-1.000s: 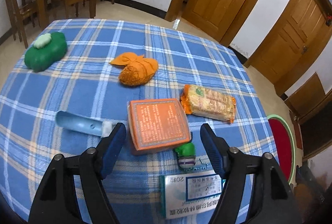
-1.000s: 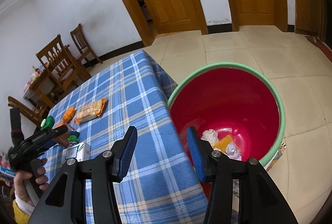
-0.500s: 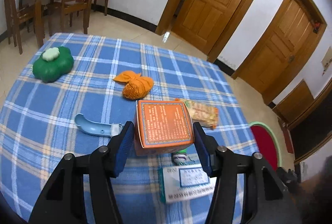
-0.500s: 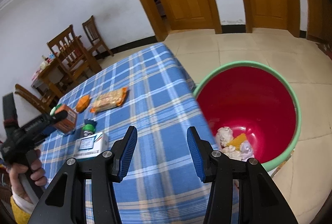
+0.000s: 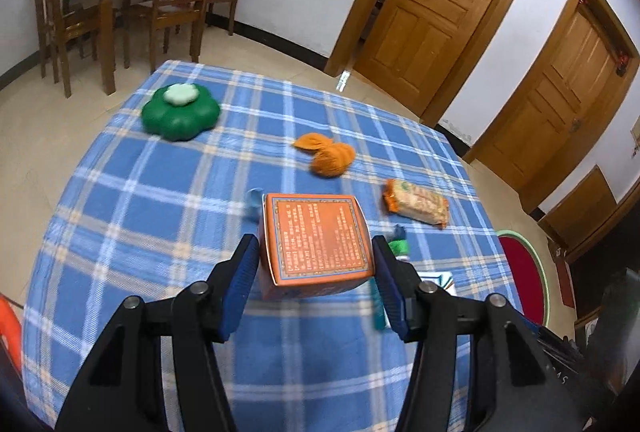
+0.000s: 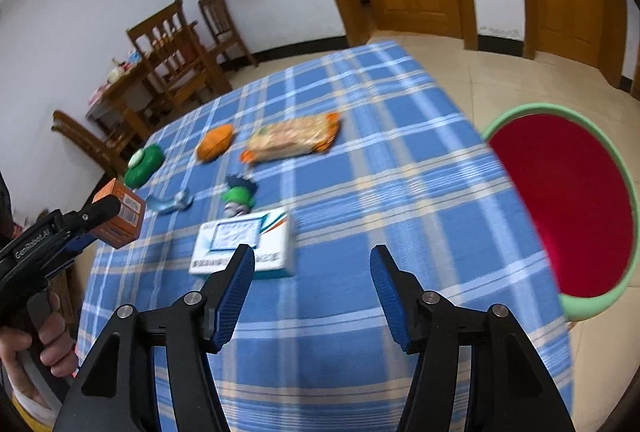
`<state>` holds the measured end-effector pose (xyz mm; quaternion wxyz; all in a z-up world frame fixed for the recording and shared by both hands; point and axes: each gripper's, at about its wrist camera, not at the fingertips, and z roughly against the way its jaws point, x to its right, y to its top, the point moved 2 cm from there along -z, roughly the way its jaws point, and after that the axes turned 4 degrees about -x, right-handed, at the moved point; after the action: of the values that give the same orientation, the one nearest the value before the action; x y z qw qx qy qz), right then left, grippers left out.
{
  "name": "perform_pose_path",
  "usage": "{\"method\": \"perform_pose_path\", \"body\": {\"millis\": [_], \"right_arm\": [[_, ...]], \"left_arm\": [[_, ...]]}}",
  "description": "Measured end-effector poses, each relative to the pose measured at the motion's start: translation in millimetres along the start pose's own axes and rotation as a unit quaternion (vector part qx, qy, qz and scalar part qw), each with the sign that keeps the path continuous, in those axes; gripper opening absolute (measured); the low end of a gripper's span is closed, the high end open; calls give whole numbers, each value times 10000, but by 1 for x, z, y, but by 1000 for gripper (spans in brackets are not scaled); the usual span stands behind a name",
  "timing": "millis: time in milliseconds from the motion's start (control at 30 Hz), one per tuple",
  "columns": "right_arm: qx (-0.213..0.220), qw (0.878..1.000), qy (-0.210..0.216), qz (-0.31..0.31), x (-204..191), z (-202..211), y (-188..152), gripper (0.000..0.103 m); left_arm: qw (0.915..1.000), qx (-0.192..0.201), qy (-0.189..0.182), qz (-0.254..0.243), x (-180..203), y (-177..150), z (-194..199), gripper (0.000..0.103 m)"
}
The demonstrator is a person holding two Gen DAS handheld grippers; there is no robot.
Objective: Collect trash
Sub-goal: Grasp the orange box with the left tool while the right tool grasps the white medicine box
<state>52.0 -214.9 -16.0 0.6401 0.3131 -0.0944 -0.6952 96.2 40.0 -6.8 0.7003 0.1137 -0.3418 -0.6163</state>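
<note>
A: OK, left wrist view first. Left gripper point(image 5: 316, 264) is clamped on the orange box point(image 5: 316, 238), pads on both sides, box lifted clear of the blue plaid tablecloth point(image 5: 160, 199).
B: So step = carry to bin?
A: Looks like it. Red bin point(image 5: 524, 272) w/ green rim sits off the table's right edge, on the floor. Next move imo: swing the box right, past the edge, then let go over the bin.
B: Anything en route?
A: Snack packet point(image 5: 416, 201) and a small green toy point(image 5: 400, 244) lie btwn box and bin, but box rides above them. Orange cloth bundle point(image 5: 330, 157), green flower-shaped thing point(image 5: 182, 111) further back, well apart.
B: Right wrist view?
A: Right gripper point(image 6: 312, 272) has nothing in it, jaws opening. White-teal box point(image 6: 248, 244) lies just ahead, near its left finger; prob next pick, needs a shift left to straddle it.
B: Clutter near it?
A: Green toy point(image 6: 240, 193) just behind it, light-blue curved piece point(image 6: 170, 201) to the side. Left tool w/ orange box point(image 6: 120, 218) hovers at the table's left edge, a hand point(image 6: 36, 340) on its grip. Bin point(image 6: 568, 207) clear on the right.
</note>
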Motion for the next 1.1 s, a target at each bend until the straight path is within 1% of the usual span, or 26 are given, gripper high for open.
{"method": "perform_pose_path", "body": {"millis": [67,100,267,400,467,533,667,900,1100], "right_arm": [[-27,10000,0,62,-10,-4,-2,72],[-43,10000,9,87,-15,-7,-3,79],[-156,9997,61,204,-30,-20,-7,81],[-176,9995,28,246,-40,-30,-6,88],[-116,9996,-8,250,-45,-34,-5,89],[-119,9994,-84,302,-49,-38,-3,103],[-64,9984,-274,495,-60,-47,-1,103],[-290,9961,-511,665,-69,-69,-1,103],[-366,9888,-1012,1032,-76,-81,-5,103]], "left_arm": [[9999,-28,-37,100,-8,-3,2,57],[9999,-36,-49,126,-11,-5,3,57],[9998,24,89,147,-23,-12,12,57],[9995,84,220,201,-33,-14,16,57],[9992,117,312,205,-38,-14,16,57],[9990,125,373,219,-43,-15,16,57],[9988,96,366,313,-52,-17,13,57],[9989,63,252,386,-61,-21,8,57],[9990,19,184,414,-64,-19,4,57]]}}
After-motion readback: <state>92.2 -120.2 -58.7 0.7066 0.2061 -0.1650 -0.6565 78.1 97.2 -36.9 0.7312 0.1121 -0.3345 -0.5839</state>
